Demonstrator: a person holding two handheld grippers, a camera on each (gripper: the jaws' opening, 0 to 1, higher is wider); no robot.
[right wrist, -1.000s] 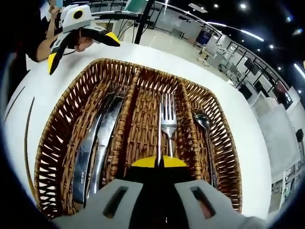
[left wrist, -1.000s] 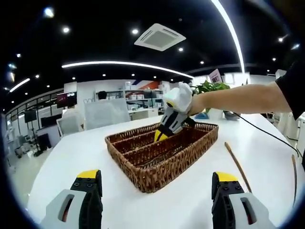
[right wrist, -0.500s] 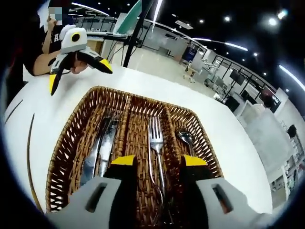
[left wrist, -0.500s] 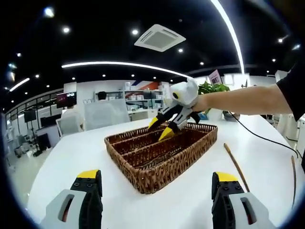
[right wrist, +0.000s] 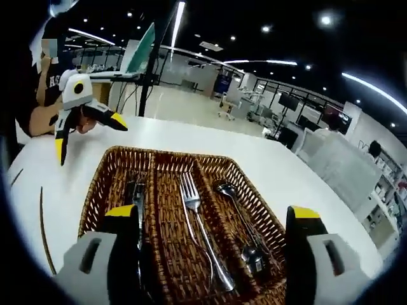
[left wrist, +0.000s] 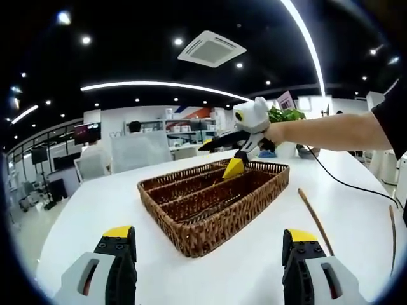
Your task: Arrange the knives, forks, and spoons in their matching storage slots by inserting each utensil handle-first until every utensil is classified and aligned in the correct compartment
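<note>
A brown wicker basket (right wrist: 154,154) with three long compartments sits on the white table. Knives (right wrist: 136,191) lie in its left compartment, a fork (right wrist: 198,219) in the middle one, spoons (right wrist: 236,210) in the right one. My right gripper (right wrist: 212,213) hovers open above the basket's near end, with nothing between its jaws. In the left gripper view the right gripper (left wrist: 220,157) hangs open over the far end of the basket (left wrist: 210,223). My left gripper (left wrist: 208,234) stands open over the table short of the basket, holding nothing. The left gripper (right wrist: 89,135) is also open in the right gripper view.
Thin brown sticks (left wrist: 316,221) lie on the table beside the basket, another stick (right wrist: 42,230) showing at the left of the right gripper view. A person's arm (left wrist: 324,130) reaches in from the right. A cable (left wrist: 356,178) runs along the table behind it.
My right gripper has opened wide, let go of the fork in the middle compartment, and risen away from the basket. The left gripper has stayed put.
</note>
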